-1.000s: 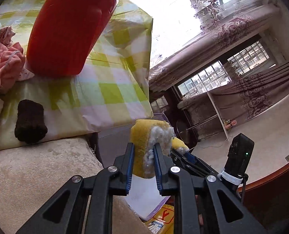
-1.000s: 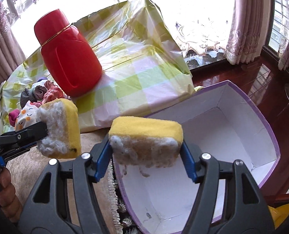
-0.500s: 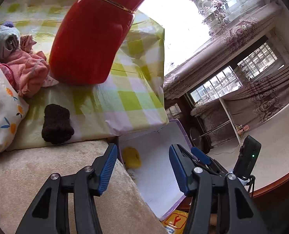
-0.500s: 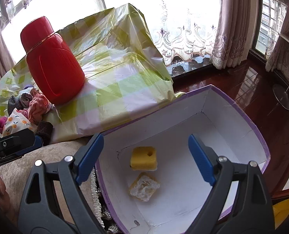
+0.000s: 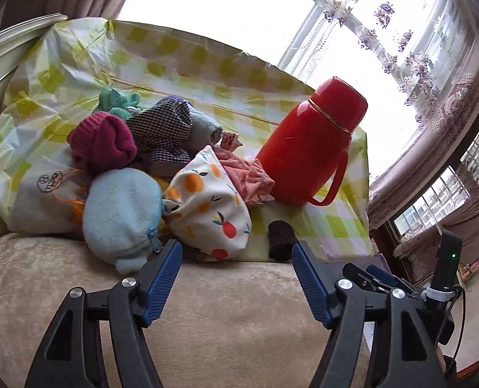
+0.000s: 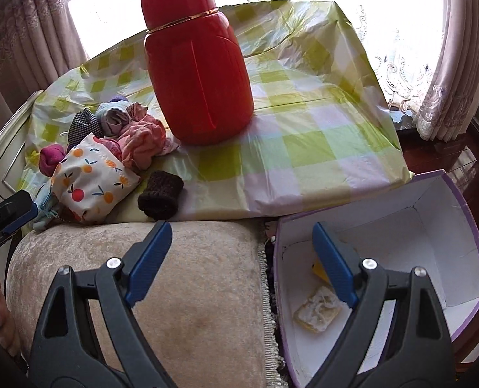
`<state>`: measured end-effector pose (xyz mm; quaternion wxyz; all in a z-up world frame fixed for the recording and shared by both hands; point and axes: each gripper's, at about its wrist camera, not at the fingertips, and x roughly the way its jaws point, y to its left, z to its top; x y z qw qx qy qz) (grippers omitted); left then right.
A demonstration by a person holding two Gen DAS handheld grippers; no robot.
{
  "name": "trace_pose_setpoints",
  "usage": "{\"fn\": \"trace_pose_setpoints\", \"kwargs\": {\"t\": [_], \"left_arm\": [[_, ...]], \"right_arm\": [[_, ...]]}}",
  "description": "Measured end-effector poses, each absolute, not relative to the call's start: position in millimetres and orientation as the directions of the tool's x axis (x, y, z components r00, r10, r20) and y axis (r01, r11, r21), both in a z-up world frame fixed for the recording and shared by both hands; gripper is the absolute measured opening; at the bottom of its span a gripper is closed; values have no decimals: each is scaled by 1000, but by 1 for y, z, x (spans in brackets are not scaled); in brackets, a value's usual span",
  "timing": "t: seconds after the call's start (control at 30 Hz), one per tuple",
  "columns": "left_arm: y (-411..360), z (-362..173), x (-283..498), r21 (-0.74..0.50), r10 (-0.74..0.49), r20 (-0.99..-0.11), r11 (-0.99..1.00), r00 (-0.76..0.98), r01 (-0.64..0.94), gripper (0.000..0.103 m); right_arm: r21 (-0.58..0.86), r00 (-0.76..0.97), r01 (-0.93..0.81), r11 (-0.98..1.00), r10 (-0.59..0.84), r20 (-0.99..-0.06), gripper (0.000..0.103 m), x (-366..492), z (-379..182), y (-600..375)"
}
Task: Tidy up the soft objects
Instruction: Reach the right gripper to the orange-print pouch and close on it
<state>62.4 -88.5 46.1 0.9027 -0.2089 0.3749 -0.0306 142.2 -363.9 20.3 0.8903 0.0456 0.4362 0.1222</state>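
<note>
A heap of soft things lies on the checked cloth: a fruit-print pouch (image 5: pixel 210 207) (image 6: pixel 90 181), a light blue plush pouch (image 5: pixel 120 216), a magenta knit (image 5: pixel 100 142), pink cloth (image 6: pixel 142 142) and a dark brown knit roll (image 5: pixel 280 239) (image 6: pixel 160 199). My left gripper (image 5: pixel 236 258) hovers over the beige cushion just before the pile, jaws still opening, nothing between them. My right gripper (image 6: pixel 242 242) is open and empty above the cushion's right end. Two yellow sponges (image 6: pixel 317 312) lie in the white, purple-rimmed box (image 6: pixel 449 236).
A tall red thermos (image 5: pixel 307 152) (image 6: pixel 197 74) stands on the checked cloth (image 6: pixel 304 148) beside the pile. The beige cushion (image 6: pixel 181 291) fills the foreground. A metal rail (image 5: pixel 16 32) borders the left. The left gripper (image 6: pixel 6 215) shows at the right wrist view's left edge.
Both grippers let go of their yellow sponges, which dropped into the box. Both have since swung left; the left one now faces the pile of soft things.
</note>
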Motion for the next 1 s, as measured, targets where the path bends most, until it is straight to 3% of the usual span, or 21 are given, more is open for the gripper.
{"fn": "trace_pose_setpoints", "kwargs": {"t": [0.3,0.8,0.87,0.93,1.0], "left_arm": [[-34,24,64,-376,-96,-733,882,673,-284,80],[-19,-3,106,-364,-130,-818,871,561,-330,80],[-21,-4,107,-361,-131,-819,875,558,-324,77],[-22,-4,107,-356,-133,-817,881,561,-311,62],[-23,-4,107,-354,-131,-815,884,564,-306,57]], "right_arm": [[114,559,-323,940,286,-778,90,149,26,-300],[-35,482,-619,785,344,-806,94,157,15,-193],[-55,475,-643,764,342,-811,95,159,12,-181],[-66,471,-653,754,337,-815,95,162,9,-174],[-69,468,-657,750,335,-818,95,166,7,-168]]}}
